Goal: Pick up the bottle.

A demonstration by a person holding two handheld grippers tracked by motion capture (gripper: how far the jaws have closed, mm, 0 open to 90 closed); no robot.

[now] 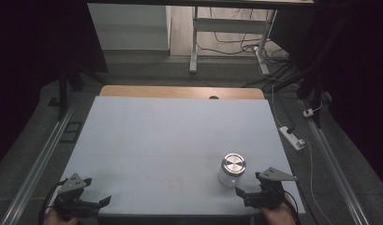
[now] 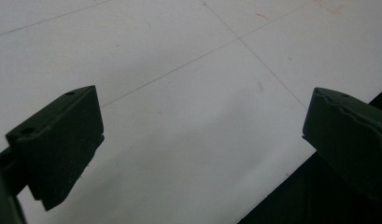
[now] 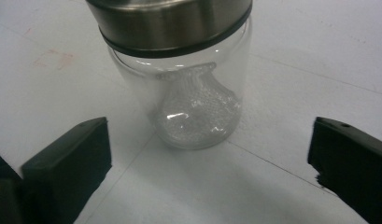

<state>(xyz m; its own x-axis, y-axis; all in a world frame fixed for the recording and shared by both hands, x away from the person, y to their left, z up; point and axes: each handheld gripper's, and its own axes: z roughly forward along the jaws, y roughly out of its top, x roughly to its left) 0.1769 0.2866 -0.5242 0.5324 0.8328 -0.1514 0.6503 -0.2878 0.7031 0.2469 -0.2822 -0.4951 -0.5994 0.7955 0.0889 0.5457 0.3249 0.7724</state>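
Right gripper [image 3: 209, 154] gaping, empty, just short of glass jar [image 3: 188, 88] — could slip, topple if pinched high; left gripper [image 2: 198, 140] wide, idle.

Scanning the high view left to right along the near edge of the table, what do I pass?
Left gripper, jaws apart → bare stretch of the light table mat → glass jar with its metal lid on → right gripper, jaws apart, just right of the jar.
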